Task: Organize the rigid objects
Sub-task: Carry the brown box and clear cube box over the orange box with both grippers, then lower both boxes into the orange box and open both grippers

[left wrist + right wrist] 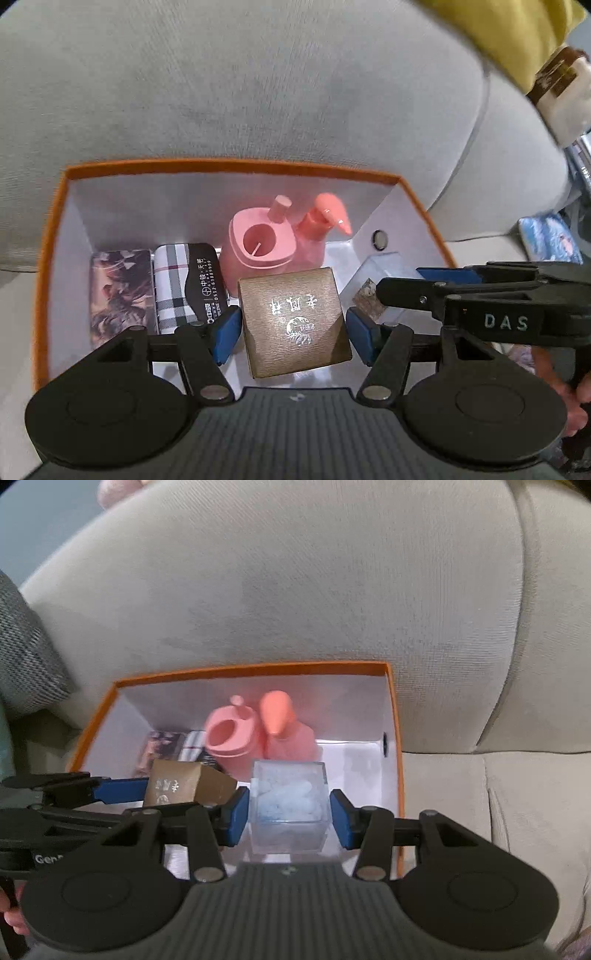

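Two grippers hang over one orange-rimmed box (55, 229) that sits on a grey sofa seat (258, 92), its far wall against the back cushion. Your left gripper (293, 328) has its jaws clenched on a brown gift box (293, 321), held above the near part of the box interior. Your right gripper (288, 812) has its jaws grasping a clear cube (288, 805) with pale blue contents, just right of the brown one. Inside, a patterned case (120, 291) and a plaid case (173, 288) lie at the left, with a pink holder (258, 243) and a pink pump bottle (325, 225) at the far middle. Bare white floor shows at the right, beside the wall with a dark grommet (380, 240). A yellow cushion (517, 33) lies far right.
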Tool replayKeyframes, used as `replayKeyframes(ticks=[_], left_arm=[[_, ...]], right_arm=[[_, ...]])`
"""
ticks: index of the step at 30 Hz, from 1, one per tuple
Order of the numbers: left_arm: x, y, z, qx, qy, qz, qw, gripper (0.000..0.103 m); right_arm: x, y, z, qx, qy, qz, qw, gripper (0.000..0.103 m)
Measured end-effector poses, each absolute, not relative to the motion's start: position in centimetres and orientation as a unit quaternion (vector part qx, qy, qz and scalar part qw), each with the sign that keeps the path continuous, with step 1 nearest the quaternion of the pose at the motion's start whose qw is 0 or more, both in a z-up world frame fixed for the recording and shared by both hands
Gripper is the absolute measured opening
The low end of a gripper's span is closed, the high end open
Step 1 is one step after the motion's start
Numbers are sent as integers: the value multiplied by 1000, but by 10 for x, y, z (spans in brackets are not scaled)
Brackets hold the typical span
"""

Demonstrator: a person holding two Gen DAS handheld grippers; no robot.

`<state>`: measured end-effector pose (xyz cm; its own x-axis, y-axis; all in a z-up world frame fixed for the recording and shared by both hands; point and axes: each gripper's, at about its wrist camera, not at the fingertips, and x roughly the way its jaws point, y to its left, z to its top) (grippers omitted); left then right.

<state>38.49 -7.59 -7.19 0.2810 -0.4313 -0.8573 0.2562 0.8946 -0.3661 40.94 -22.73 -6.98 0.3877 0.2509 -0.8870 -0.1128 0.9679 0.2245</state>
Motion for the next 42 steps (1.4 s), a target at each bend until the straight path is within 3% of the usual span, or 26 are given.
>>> replayKeyframes(ticks=[19, 24, 34, 42], left_arm=[[417, -88, -115, -72, 614, -194, 761, 69], [421, -84, -109, -61, 617, -200, 759, 73], [397, -106, -89, 135, 568, -294, 756, 72], [396, -112, -99, 164, 578, -290, 744, 68]], right_arm=[[428, -213, -90, -7, 551, 116, 826, 49], [427, -211, -92, -16, 545, 120, 829, 49], [426, -189, -99, -53, 545, 95, 831, 49], [430, -177, -116, -48, 567, 101, 816, 49]])
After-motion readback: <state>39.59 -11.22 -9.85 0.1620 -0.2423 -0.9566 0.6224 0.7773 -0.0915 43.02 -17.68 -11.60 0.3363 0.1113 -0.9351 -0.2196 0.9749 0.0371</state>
